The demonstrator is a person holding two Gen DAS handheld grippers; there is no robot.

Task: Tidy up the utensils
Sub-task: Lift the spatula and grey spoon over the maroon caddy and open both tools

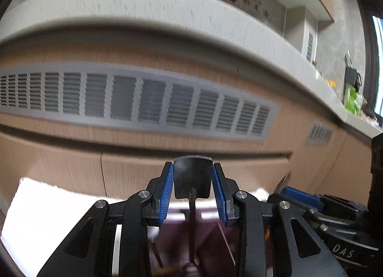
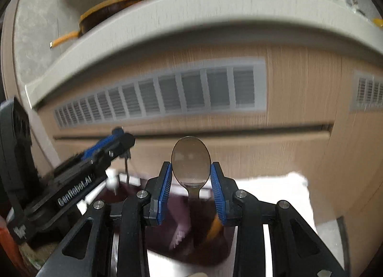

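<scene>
Midway through sorting, the left gripper clamps a black spatula and the right gripper pinches a steel spoon, both lifted above the dark organizer, neither yet placed.

Glossy metal spoon, matt black spatula, wood-grain cabinet front

A pale grey speckled stone worktop with a thick rounded edge runs above light wood-grain cabinet fronts. On it rests a dark round pan with a yellow rim and yellow handle. Towards the worktop's far end, by the window, lie blurred green and yellow items.
</scene>
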